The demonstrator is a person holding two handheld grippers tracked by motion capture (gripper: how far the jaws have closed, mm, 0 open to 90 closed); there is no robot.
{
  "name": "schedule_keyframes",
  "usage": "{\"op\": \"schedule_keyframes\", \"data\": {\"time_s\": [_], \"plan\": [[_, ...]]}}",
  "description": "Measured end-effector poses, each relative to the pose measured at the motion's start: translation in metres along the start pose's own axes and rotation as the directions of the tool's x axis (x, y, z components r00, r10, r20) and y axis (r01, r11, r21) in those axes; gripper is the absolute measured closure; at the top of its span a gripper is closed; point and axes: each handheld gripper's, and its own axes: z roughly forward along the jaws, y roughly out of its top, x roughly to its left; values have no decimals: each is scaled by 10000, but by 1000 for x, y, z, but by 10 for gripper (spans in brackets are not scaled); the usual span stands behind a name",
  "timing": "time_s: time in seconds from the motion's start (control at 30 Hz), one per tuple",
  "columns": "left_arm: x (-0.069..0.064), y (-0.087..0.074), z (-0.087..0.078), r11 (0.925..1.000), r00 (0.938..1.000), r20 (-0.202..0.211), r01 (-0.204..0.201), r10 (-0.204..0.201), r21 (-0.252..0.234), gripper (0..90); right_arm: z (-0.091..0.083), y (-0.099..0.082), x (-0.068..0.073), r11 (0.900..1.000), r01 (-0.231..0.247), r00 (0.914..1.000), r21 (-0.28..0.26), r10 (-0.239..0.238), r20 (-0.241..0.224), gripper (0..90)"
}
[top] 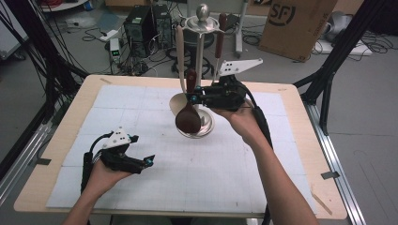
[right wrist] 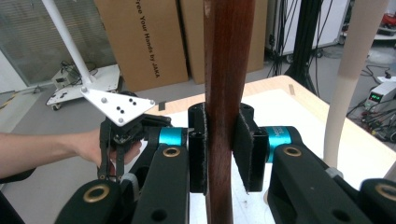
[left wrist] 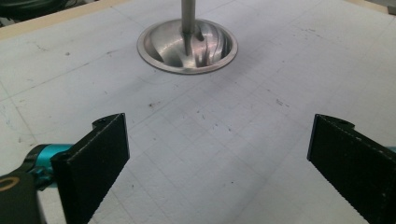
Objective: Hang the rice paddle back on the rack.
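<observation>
My right tool [top: 193,97] pinches the dark wooden spoon [top: 188,118] mid-handle, bowl hanging just in front of the rack [top: 202,70] base; stiff, light, smooth wood, likely to pivot, so I'd keep hold there; left tool [top: 141,161] spread, holding nothing, nearer me.

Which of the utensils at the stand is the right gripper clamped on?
The dark spoon: the right gripper is shut on its handle. The pale utensil and the dark-handled one hang untouched.

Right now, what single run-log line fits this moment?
right gripper: shut on dark wooden spoon handle | spoon beside steel utensil stand | left gripper: open, empty, over white gridded mat
</observation>
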Motion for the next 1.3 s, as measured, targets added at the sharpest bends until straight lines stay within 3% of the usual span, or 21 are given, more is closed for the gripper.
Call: {"op": "schedule_keyframes", "data": {"time_s": [0.37,0.77,1.3], "plan": [[1,-2,1,10000,10000,24,71,-71,27,16,-14,27,-6,9997,75,9997,-228,-69,245,768],[1,-2,-2,9999,10000,52,56,-56,-105,16,-16,54,-16,9995,224,9992,-213,-217,337,768],[1,-2,-3,9999,10000,26,32,-32,-110,16,-17,59,-34,9997,-141,9973,-198,155,711,768]]}}
